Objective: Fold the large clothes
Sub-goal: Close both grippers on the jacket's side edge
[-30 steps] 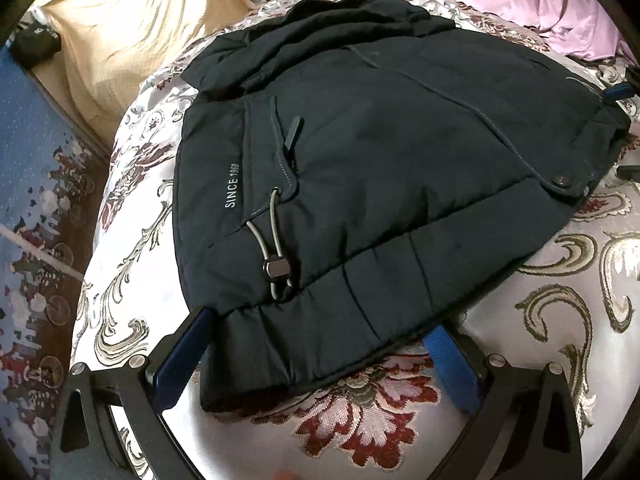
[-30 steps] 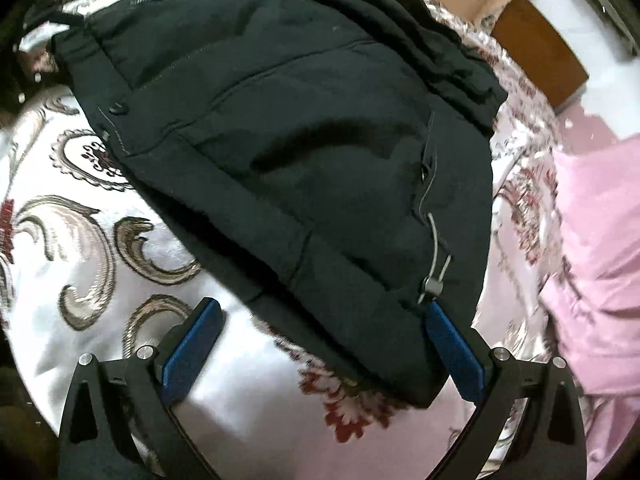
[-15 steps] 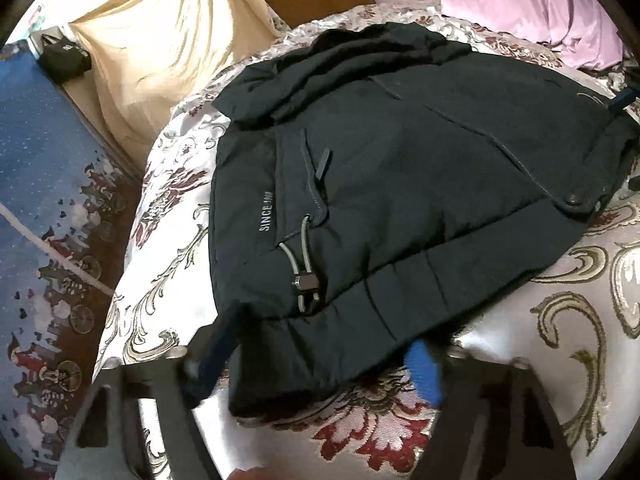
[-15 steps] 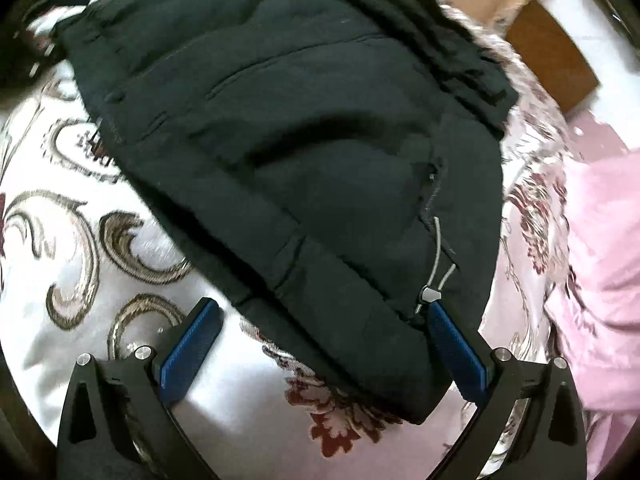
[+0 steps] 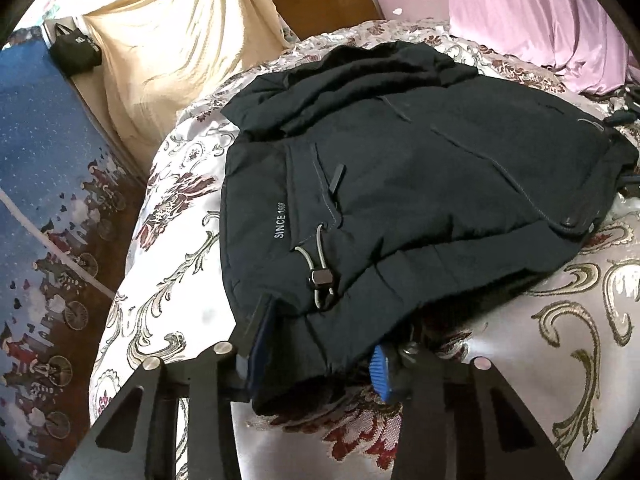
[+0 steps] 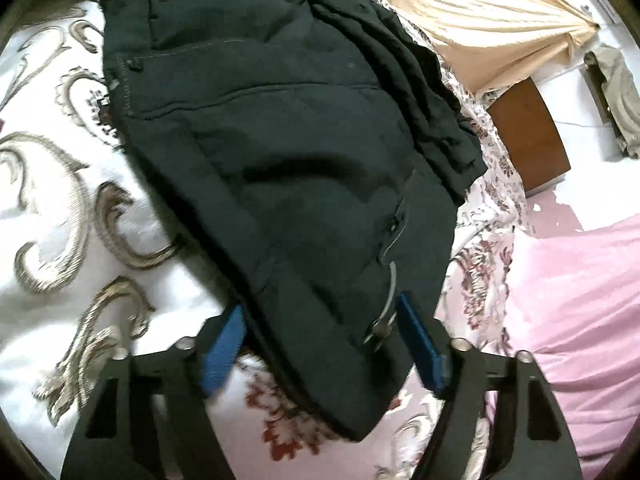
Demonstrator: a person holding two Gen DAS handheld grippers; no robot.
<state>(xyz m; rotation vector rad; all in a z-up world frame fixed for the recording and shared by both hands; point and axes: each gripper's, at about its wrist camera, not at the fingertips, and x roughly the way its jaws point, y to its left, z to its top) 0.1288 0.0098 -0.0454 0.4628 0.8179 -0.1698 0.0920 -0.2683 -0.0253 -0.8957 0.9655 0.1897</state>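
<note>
With the dark padded jacket (image 5: 420,184) spread on the brocade bedspread (image 5: 580,320), both the left gripper (image 5: 316,354) and right gripper (image 6: 320,344) have just been closing on its near hem corners (left pinching, right apparently not yet clamped), so the thick hem may slip out.

Printed text: "SINCE 19…", the last digits not legible, in small pale capital letters.
Carrier: dark padded fabric jacket (image 5: 400,184), on the panel beside its zip pocket, running along the seam in the left wrist view.
Second sighting: faint pale lettering at the top edge of the right wrist view, too small to read.
Other text: none legible.
</note>
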